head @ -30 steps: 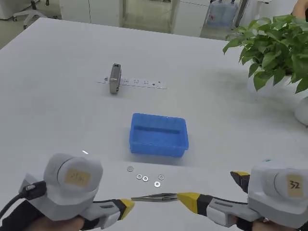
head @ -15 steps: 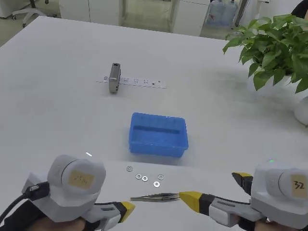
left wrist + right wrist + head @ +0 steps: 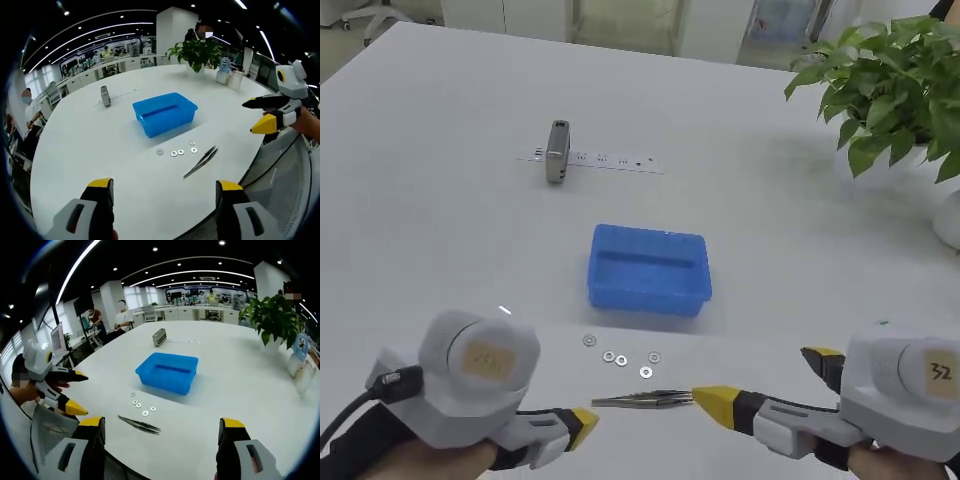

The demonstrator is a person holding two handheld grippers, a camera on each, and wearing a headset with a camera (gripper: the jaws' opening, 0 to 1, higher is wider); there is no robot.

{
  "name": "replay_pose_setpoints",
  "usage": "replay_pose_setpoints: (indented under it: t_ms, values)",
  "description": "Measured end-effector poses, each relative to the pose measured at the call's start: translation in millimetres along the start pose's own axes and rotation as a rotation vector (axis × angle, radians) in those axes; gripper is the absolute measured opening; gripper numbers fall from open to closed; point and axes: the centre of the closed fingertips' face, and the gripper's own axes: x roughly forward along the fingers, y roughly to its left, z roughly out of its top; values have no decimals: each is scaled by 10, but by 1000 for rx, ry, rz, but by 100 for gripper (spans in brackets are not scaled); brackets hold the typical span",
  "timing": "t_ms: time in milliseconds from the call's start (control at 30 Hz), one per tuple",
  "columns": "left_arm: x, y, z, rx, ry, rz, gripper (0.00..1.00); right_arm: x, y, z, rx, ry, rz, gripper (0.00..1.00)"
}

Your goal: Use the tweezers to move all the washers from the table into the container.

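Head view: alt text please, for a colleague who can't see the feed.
Tweezers lie on the white table between the open left hand-held gripper and open right hand-held gripper. Five washers sit just beyond, in front of the blue container.

Matt, smooth white all over the table [image 3: 440, 120]. Blue plastic for the container [image 3: 649, 268], slightly translucent, with a soft sheen along the rim. Just in front of the container, bright shiny metal in the washers [image 3: 620, 357], duller grey metal in the tweezers [image 3: 640, 399], smooth and thin. Nearer than those, matt light-grey plastic shells on the left gripper [image 3: 165, 184] and right gripper [image 3: 162, 422], with matt yellow tips and tan paper labels [image 3: 485, 365] on top. Behind the container, white plastic for the power strip [image 3: 610, 160], carrying a grey, metal-looking block [image 3: 557, 152]. To the container's right rear, glossy green leaves on the plant [image 3: 880, 80].
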Motion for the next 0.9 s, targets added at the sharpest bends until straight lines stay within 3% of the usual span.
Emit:
replay_pose_setpoints:
  t_ms: [367, 500, 567, 700, 900]
  values:
    - [13, -4, 19, 23, -1, -12, 82, 11, -12, 24, 8, -12, -2, 94]
    - [50, -63, 110, 96, -43, -60, 74, 26, -9, 33, -4, -9, -5, 94]
    - [71, -98, 106, 130, -37, -85, 69, 35, -1, 20, -13, -1, -4, 94]
    - [162, -161, 61, 202, -3, -128, 68, 57, 6, 2, -17, 6, -6, 92]
    - [292, -227, 62, 253, 18, -180, 55, 89, 2, 2, -16, 5, -10, 85]
